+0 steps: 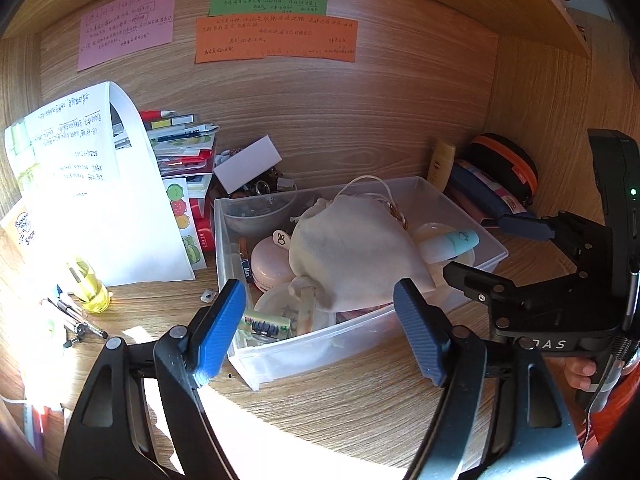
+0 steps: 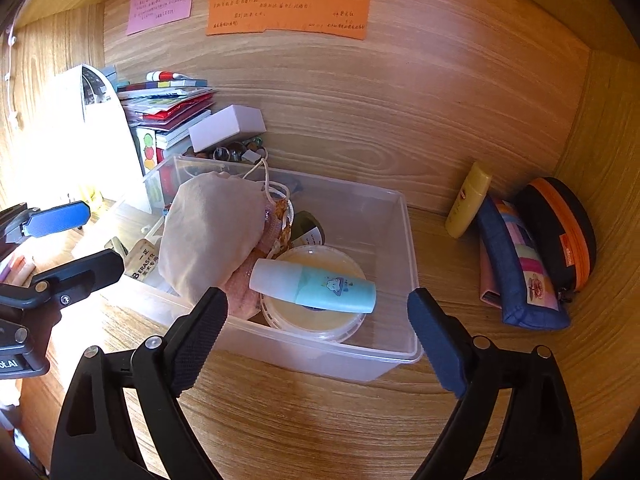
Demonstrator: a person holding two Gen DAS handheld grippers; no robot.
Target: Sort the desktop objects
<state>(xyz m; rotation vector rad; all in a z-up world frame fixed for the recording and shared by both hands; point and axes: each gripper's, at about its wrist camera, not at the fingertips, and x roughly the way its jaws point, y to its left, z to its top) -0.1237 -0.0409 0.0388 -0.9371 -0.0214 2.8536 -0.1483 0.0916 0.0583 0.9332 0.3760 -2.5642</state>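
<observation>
A: Where the clear plastic bin (image 2: 404,240) sits on the wooden counter (image 2: 320,420), what lies inside it?

B: A beige drawstring pouch (image 2: 208,232) rests toward the bin's left half, leaning on other contents. Just right of the pouch, a small mint-and-white bottle (image 2: 316,286) lies on its side across a round translucent lid (image 2: 316,320). From the left wrist view, a pink round case (image 1: 270,266) shows left of the pouch.

A: How do the jaws stand?

B: The left hand-held gripper (image 1: 320,328) is spread wide before the bin's near wall, nothing between its blue pads (image 1: 218,328). The right hand-held gripper (image 2: 316,340) likewise stands apart at the bin's front edge, empty.

A: What lies outside the bin?

B: Right of the bin, against the back panel, stand a yellow tube (image 2: 468,204), a blue patchwork pencil pouch (image 2: 520,276) and a black-and-orange zip case (image 2: 560,232). Left of the bin: a stack of booklets (image 2: 168,108), a white box (image 2: 226,126) and a white printed sheet (image 1: 92,184). Pink, green and orange notes (image 2: 286,12) hang on the panel above the bin.
</observation>
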